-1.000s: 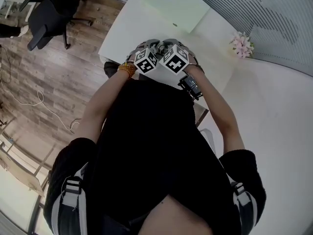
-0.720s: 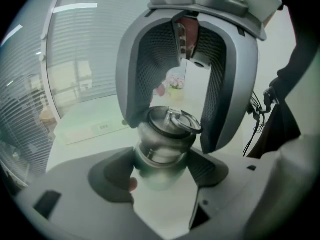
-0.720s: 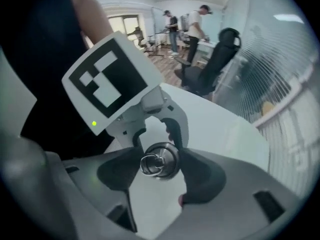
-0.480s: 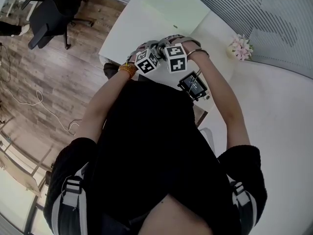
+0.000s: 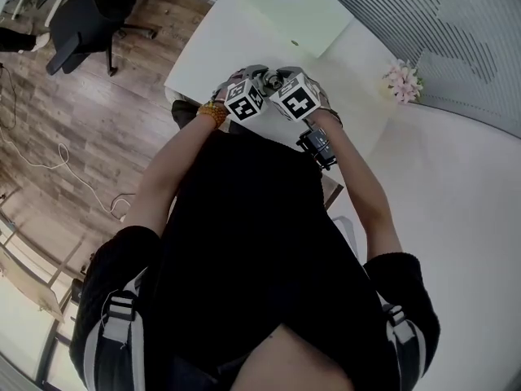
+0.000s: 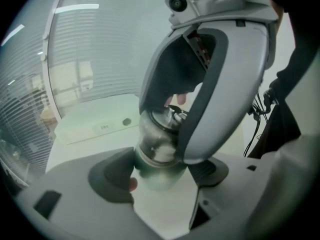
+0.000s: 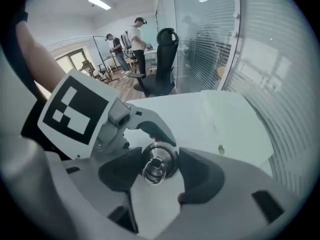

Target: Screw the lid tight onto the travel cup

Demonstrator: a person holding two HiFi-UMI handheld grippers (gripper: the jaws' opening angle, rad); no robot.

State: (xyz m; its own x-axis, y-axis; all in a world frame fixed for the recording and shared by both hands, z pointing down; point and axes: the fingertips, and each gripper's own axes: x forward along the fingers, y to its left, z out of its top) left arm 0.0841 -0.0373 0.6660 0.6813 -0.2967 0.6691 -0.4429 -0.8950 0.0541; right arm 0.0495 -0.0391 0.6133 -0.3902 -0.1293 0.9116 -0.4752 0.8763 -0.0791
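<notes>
A metal travel cup (image 6: 156, 156) stands between the jaws of my left gripper (image 6: 161, 173), which is shut on its body, both pads against its sides. From above, my right gripper (image 7: 159, 173) reaches down over the cup's top. The round steel lid (image 7: 159, 165) with a small ring handle sits between its dark pads. Those jaws have just been closing and now touch the lid's rim on both sides. In the head view the two marker cubes (image 5: 244, 100) (image 5: 295, 98) sit side by side at the table's near edge, with the cup's top (image 5: 273, 78) just visible between them.
The white table (image 5: 213, 51) carries a pale green mat (image 5: 293, 10) at its far side and a small pink flower (image 5: 403, 78) to the right. A black office chair (image 5: 81, 19) stands on the wood floor at left. People stand far off (image 7: 135, 39).
The right gripper's cube has rolled, first one way and then back toward the left cube, and the right forearm swung out and in again. The left gripper has stayed put.
</notes>
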